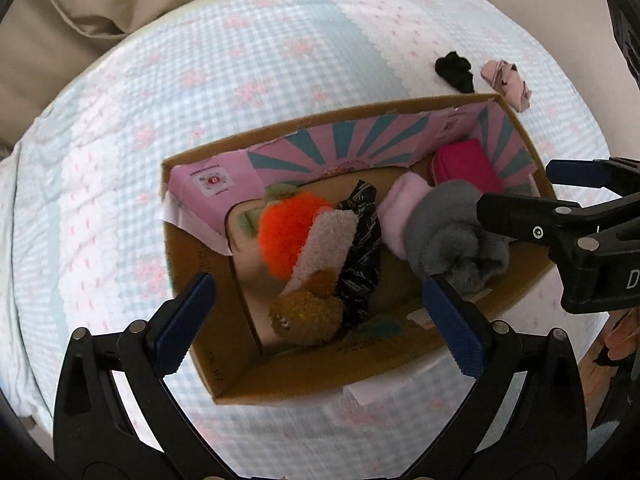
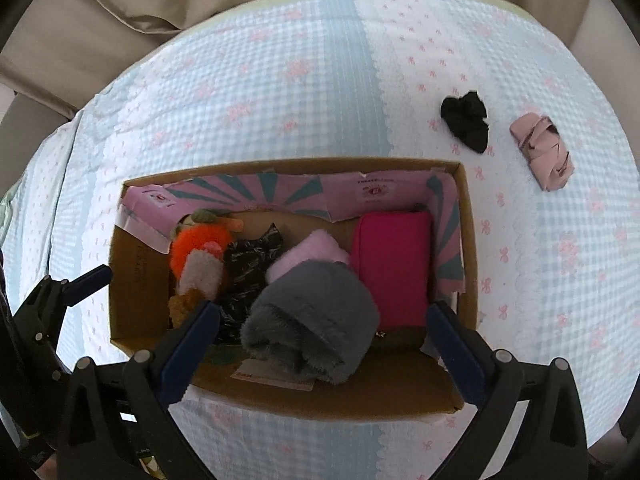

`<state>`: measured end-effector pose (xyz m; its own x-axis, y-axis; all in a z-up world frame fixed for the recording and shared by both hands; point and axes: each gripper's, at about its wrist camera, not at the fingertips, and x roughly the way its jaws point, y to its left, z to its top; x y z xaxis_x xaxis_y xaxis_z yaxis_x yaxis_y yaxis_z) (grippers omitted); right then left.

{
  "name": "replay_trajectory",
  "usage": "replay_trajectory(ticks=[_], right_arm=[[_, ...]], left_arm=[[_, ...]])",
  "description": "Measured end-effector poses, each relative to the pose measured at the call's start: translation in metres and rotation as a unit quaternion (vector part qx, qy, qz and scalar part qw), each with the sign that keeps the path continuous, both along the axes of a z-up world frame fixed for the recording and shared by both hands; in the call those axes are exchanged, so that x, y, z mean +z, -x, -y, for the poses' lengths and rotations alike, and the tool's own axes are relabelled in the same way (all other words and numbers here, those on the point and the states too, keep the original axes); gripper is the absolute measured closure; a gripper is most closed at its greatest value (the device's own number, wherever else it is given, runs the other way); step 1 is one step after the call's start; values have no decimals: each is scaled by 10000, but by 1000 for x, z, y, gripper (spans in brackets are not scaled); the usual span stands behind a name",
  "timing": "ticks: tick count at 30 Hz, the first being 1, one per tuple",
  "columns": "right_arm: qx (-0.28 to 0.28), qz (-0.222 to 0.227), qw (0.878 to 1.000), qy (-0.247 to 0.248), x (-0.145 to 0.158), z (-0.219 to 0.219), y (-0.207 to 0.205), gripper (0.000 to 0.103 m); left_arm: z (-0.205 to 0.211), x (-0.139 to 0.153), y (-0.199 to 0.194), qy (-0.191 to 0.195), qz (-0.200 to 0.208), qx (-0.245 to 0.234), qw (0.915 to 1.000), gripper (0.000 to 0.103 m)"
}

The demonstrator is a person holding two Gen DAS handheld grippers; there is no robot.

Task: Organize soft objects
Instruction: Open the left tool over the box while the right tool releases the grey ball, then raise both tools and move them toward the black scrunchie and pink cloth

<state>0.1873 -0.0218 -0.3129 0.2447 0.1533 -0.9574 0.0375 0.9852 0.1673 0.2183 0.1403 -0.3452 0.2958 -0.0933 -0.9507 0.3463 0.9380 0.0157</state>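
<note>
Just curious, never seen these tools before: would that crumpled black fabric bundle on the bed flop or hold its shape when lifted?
The crumpled black fabric bundle looks loosely bunched, so it would probably sag and unfold. It seems thin cloth, likely light and unlikely to roll.

light: soft, even daylight, bright | shadows: faint, inside box (image 2: 468,240) | glare: bedspread (image 2: 280,92) washed pale | distortion: strong fisheye bulge, black corners | focus: slightly soft throughout
</note>
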Motion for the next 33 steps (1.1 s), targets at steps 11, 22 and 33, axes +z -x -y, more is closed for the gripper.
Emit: replay_trajectory(ticks=[11,22,33], right_arm=[[48,478,9988,49,49,-2,23,0],[78,1523,9880,234,150,-6,80,0],[-378,2557,9626,811,240,5,150,0]], left_arm=[[-12,53,27,66,490,302,9983,0],[-26,146,79,277,1275,859,9877,0],[-27,250,128,596,2483,1178,9596,0]])
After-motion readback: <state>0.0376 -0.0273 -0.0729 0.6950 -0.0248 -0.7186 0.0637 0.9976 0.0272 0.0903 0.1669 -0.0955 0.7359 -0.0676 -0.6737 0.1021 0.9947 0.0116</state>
